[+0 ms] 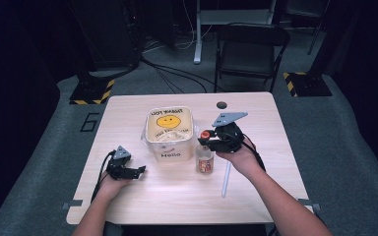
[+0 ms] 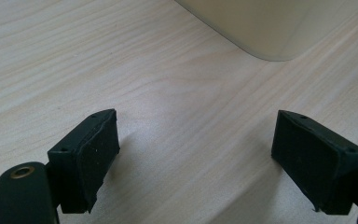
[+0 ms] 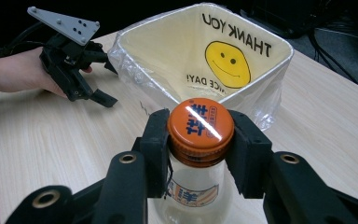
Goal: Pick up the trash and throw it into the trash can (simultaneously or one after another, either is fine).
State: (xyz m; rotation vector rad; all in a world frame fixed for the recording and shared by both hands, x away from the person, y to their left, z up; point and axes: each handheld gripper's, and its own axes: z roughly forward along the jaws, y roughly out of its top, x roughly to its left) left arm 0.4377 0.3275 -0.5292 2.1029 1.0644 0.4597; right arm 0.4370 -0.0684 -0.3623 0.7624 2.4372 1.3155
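A clear bottle (image 1: 205, 161) with an orange cap (image 3: 200, 124) stands upright on the table just right of the bin. My right gripper (image 1: 207, 140) is shut on the bottle's neck, its pads (image 3: 157, 140) pressed against both sides under the cap. The bin (image 1: 170, 132) is a cream square tub lined with a plastic bag that bears a yellow smiley face (image 3: 228, 58). My left gripper (image 1: 139, 171) rests low at the front left of the table, open, with bare wood between its pads (image 2: 98, 154); it also appears in the right gripper view (image 3: 81, 60).
A white straw-like stick (image 1: 225, 178) lies on the table in front of the bottle. A round cable hole (image 1: 221, 104) sits near the table's far edge. Beyond the table stand a black folding chair (image 1: 248, 46) and floor cables.
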